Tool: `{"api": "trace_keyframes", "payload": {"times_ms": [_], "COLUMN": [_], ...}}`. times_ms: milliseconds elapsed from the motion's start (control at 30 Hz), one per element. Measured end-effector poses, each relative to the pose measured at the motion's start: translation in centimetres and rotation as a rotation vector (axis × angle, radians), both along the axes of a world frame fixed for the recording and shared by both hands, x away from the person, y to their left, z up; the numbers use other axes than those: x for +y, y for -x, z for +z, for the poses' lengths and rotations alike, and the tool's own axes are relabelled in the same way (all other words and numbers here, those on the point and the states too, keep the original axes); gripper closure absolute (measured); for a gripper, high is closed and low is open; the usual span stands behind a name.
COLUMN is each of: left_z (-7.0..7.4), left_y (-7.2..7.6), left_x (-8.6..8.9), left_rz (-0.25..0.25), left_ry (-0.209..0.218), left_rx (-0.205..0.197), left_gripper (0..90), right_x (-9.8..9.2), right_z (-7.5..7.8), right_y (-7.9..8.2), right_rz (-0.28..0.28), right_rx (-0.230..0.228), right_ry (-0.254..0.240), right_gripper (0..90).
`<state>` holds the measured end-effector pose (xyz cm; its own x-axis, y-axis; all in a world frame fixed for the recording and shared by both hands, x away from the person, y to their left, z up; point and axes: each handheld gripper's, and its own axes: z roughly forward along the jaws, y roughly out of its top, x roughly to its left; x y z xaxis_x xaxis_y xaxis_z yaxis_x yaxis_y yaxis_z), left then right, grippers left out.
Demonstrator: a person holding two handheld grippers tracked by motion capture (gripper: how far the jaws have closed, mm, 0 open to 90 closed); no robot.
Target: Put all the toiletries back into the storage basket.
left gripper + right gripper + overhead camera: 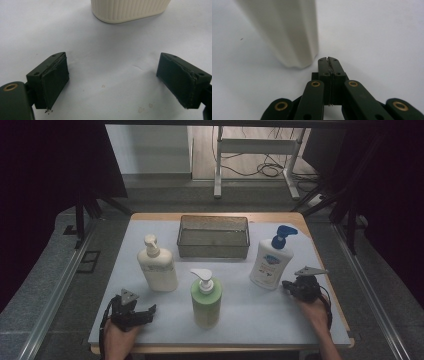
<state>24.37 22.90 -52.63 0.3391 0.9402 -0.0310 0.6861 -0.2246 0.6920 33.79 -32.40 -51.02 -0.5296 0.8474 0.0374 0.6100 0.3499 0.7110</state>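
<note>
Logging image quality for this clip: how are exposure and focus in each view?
High view: dim, surroundings nearly black, the three bottles and mesh basket still readable. Left gripper view: bright, open left gripper sharp, cream bottle slightly soft. Right gripper view: shut right gripper sharp, white bottle blurred, table washed out.

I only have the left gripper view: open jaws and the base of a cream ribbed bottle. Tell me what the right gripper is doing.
Observer: The right gripper has its jaws pressed together, empty, resting beside the base of the white bottle with the blue pump.
Operator: Report what else stands on the table.
Observer: A green bottle with a white pump stands near the front centre, between the two grippers.
Operator: Say where anything could be put.
Observer: A dark rectangular bin sits at the back centre, behind the bottles; it looks empty.
</note>
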Motion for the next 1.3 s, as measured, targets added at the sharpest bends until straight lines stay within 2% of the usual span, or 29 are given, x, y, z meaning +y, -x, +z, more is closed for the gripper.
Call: {"api": "trace_keyframes", "payload": {"times_ms": [133,200,400,633,767,900,1133,1167,1300], "left_z": [0.0,0.0,0.0,0.0,0.0,0.0,0.0,0.0,0.0], "left_y": [0.0,0.0,0.0,0.0,0.0,0.0,0.0,0.0,0.0], "left_x": [0.0,0.0,0.0,0.0,0.0,0.0,0.0,0.0,0.0], "left_rz": [0.0,0.0,0.0,0.0,0.0,0.0,0.0,0.0,0.0], "left_ry": [0.0,0.0,0.0,0.0,0.0,0.0,0.0,0.001,0.001], "left_rx": [0.0,0.0,0.0,0.0,0.0,0.001,0.0,0.0,0.0], "left_gripper": [10.2,10.2,10.2,10.2,10.2,10.2,10.2,10.2,10.2], "right_x": [0.8,0.9,1.2,2.0,1.7,1.2,1.1,1.4,1.9], "right_z": [-0.2,-0.1,0.1,0.1,0.1,0.5,1.5,1.8,2.5], "right_y": [-0.5,-0.4,0.1,0.9,0.8,1.6,3.0,3.2,3.3], "right_rz": [0.033,0.028,0.048,0.077,0.073,0.072,0.081,0.086,0.108], "right_rx": [-0.001,-0.003,0.0,0.005,0.003,0.001,-0.02,-0.025,-0.016], "right_ry": [0.0,0.011,-0.013,-0.008,-0.015,-0.029,-0.047,-0.051,-0.06], "right_gripper": [90.0,89.9,89.8,88.8,87.3,85.3,76.0,70.1,59.6]}}
